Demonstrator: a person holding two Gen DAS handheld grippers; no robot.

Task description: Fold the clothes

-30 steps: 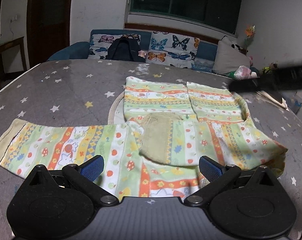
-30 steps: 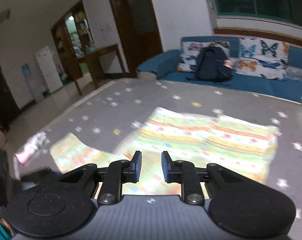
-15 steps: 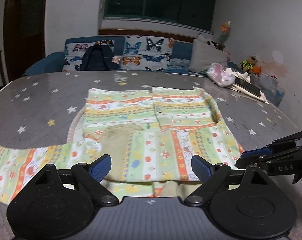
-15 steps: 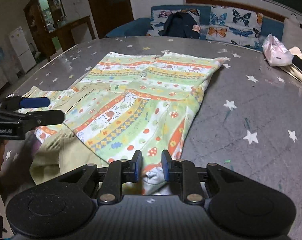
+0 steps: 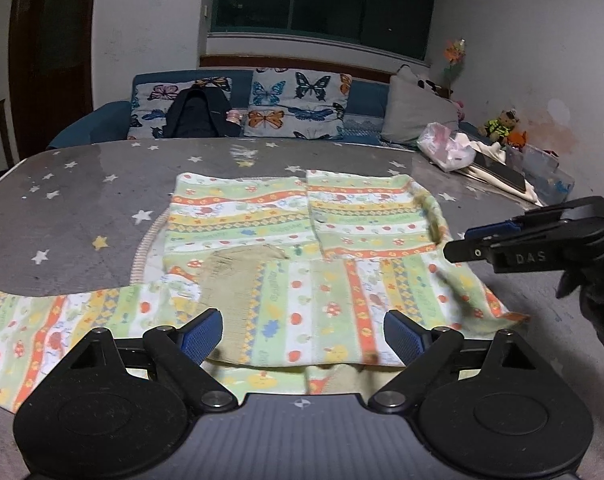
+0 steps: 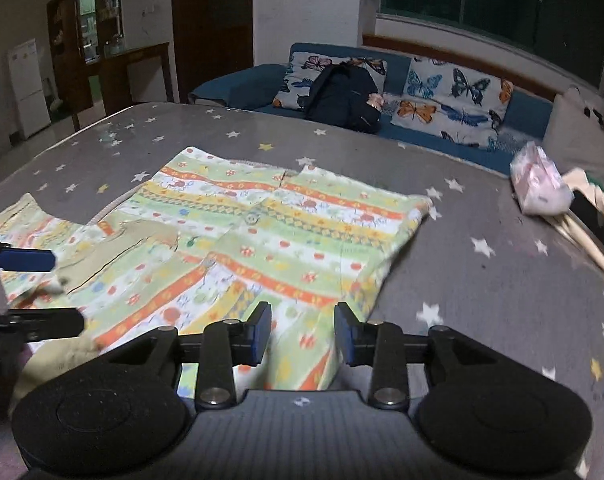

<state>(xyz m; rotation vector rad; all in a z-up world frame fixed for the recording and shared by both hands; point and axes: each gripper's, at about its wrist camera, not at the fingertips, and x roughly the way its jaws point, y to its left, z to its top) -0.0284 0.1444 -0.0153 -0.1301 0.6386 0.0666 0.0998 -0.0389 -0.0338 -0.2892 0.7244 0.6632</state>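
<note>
I see the shirt [image 5: 302, 248] flat on the table [image 5: 82, 208], right sleeve folded across its chest, left sleeve out sideways, so roughly part-folded, with my left gripper [image 5: 302, 332] and right gripper [image 6: 302, 330] both spread and empty above its near edge

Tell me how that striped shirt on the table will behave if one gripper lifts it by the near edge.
The shirt is probably floppy: it lies flat with soft wrinkles, so it would likely drape and sag. Its folded sleeve may fall open. It looks thin, so it is probably light.
</note>
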